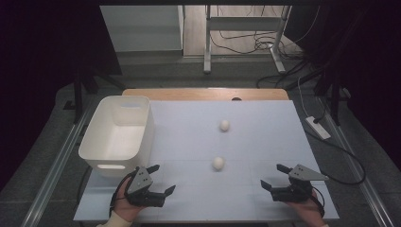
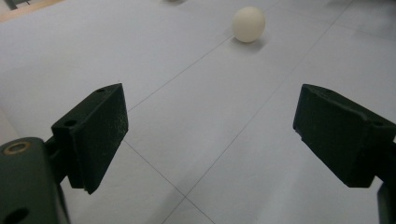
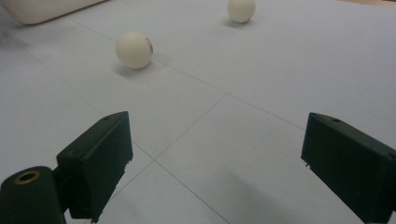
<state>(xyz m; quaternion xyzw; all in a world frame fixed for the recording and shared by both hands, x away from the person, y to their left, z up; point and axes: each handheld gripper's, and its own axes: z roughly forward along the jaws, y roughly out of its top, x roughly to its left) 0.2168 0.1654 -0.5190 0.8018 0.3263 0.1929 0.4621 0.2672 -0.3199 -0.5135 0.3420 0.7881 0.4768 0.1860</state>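
The left gripper (image 2: 210, 135) has its two black jaws spread wide apart above the pale tabletop (image 2: 154, 60), with nothing between them. A white ball (image 2: 249, 24) rests on the table well beyond the jaws, at the far right. Thin lines cross the surface.

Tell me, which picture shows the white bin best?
The high view: the white bin sits whole at the table's left, its open top visible. The right gripper view catches just a corner at its top left edge; the left gripper view faces a ball.
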